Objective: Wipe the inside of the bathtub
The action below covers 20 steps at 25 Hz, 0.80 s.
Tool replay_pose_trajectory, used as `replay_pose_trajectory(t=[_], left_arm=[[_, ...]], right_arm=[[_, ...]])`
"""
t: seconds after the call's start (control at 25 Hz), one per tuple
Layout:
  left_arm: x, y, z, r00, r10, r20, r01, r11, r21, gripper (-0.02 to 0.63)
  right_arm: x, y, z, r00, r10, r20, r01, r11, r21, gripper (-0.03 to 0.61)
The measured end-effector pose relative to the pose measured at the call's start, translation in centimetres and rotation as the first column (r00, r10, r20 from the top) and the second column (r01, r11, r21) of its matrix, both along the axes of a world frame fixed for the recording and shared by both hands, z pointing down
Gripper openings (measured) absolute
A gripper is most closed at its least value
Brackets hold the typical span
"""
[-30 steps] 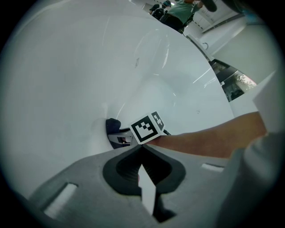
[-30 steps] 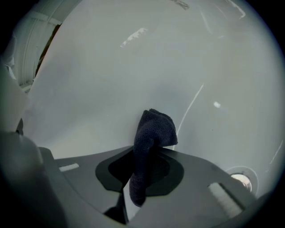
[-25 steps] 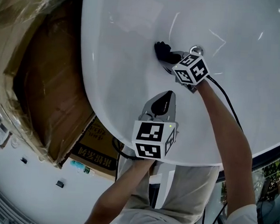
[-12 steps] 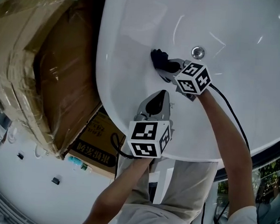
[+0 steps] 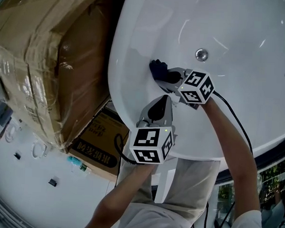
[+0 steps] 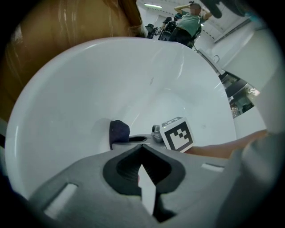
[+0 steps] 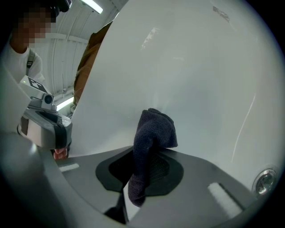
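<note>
**Cloth pulled off the drain, now on the end curve**

My right tongs (image 7: 144,167) are clamped on the dark cloth (image 7: 153,133). A fold sticks out past the tips and presses against the white inner wall of the bathtub (image 7: 200,67), while a tail hangs down between the pads. My left tongs (image 6: 141,151) are closed tip to tip with nothing in them, parked low in the head view over the tub's near rim.

A second ago the cloth sat close beside the drain fitting (image 5: 201,54) and my marker cube partly covered it. Now the fitting shows clear at the upper right of the cloth, and the cloth lies nearer the curved end at the frame's middle left. I judge this to be one stroke across the wall, with most of the tub's broad inside, towards the upper right, not yet covered.

At the upper left stands a big cardboard box (image 5: 40,58) wrapped in clear film. Below it, at the lower left, a smaller carton (image 5: 95,151) carries dark print that is too small for me to read. The cubes show only square black-and-white patterns, no words.
</note>
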<state>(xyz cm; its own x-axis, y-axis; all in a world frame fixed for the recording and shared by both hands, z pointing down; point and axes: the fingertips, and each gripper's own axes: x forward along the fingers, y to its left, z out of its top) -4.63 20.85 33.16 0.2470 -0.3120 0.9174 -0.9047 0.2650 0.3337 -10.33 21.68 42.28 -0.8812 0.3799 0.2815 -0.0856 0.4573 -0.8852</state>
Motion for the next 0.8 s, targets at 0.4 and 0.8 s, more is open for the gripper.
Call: replay_pose_trajectory(t=[0.4, 0.8], left_arm=[[-1.3, 1.1, -3.1, 0.999, -0.030, 0.029, 0.029, 1.000, 0.010, -0.003], [-2.3, 2.4, -5.9, 0.998, -0.048, 0.043, 0.047, 0.998, 0.035, -0.002]], right_arm=[[-0.8, 1.6, -5.0, 0.997, -0.017, 0.069, 0.018, 1.000, -0.018, 0.048], [-0.4, 4.6, -10.1, 0.979, -0.066, 0.194, 0.083, 0.993, -0.084, 0.048]])
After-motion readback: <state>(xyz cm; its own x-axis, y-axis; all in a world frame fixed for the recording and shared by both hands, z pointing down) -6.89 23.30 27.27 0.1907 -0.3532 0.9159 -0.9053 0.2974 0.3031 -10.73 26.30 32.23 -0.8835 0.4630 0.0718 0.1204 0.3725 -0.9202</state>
